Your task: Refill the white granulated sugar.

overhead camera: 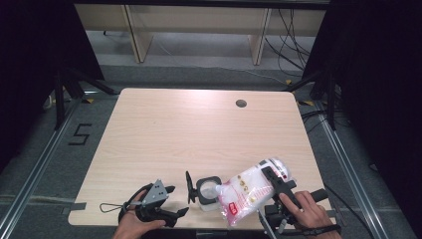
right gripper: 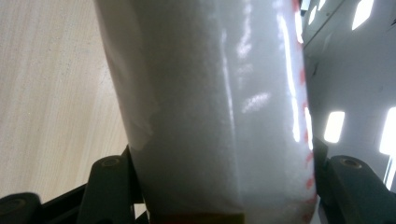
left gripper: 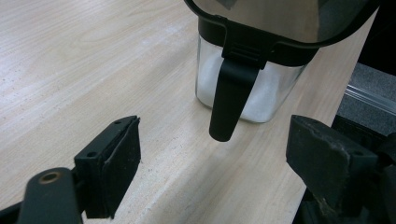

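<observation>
Two grippers at the near table [overhead camera: 199, 124] edge. Right gripper [overhead camera: 272, 180] is clamped on a clear plastic bag of white granules [overhead camera: 246, 191], red print at its lower end; bag is tilted, its low end over the open glass jar [overhead camera: 208, 191]. Jar stands near the front edge, black lid [overhead camera: 189, 187] flipped up, white granules inside. Left gripper [left gripper: 215, 149], jaws apart and holding nothing, rests just beside the jar.

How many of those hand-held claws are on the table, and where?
2. The left claw lies at the near edge, open, left of the glass jar. The right claw is at the near right, clamped on a plastic bag of white powder tilted toward the jar.
</observation>
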